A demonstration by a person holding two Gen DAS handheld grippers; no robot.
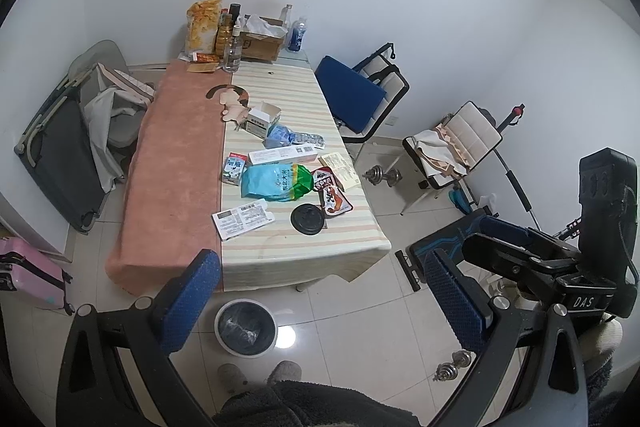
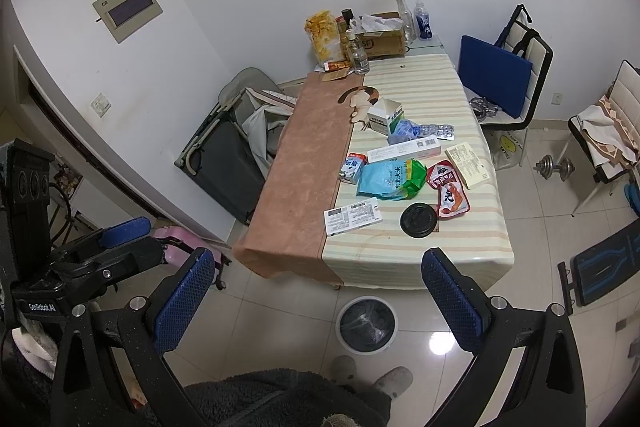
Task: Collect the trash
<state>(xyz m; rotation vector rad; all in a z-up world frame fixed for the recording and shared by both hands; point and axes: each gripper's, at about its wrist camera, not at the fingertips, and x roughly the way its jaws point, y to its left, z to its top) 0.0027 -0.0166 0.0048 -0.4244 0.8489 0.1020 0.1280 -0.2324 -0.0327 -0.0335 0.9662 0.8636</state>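
Note:
Trash lies scattered on the cloth-covered table [image 1: 172, 187] [image 2: 304, 163]: a blue-green rice bag [image 1: 276, 183] [image 2: 390, 179], a black cup lid [image 1: 307, 219] [image 2: 418, 219], red snack wrappers [image 1: 332, 193] [image 2: 448, 189], a small milk carton [image 1: 233, 169] [image 2: 353, 167], flat white boxes [image 1: 244, 219] [image 2: 352, 215] and a blister pack [image 1: 310, 138]. A bin with a black liner [image 1: 245, 327] [image 2: 367, 323] stands on the floor below the table's near edge. My left gripper [image 1: 320, 303] and right gripper [image 2: 316, 301] hang open and empty above the floor, short of the table.
Bottles, a chip bag and a cardboard box [image 1: 260, 41] crowd the table's far end. A folded cot [image 1: 60, 155] leans at left, chairs [image 1: 360, 95] and dumbbells [image 1: 382, 175] stand at right, a pink suitcase [image 1: 28, 275] at near left. A person's slippers [image 1: 260, 375] are beside the bin.

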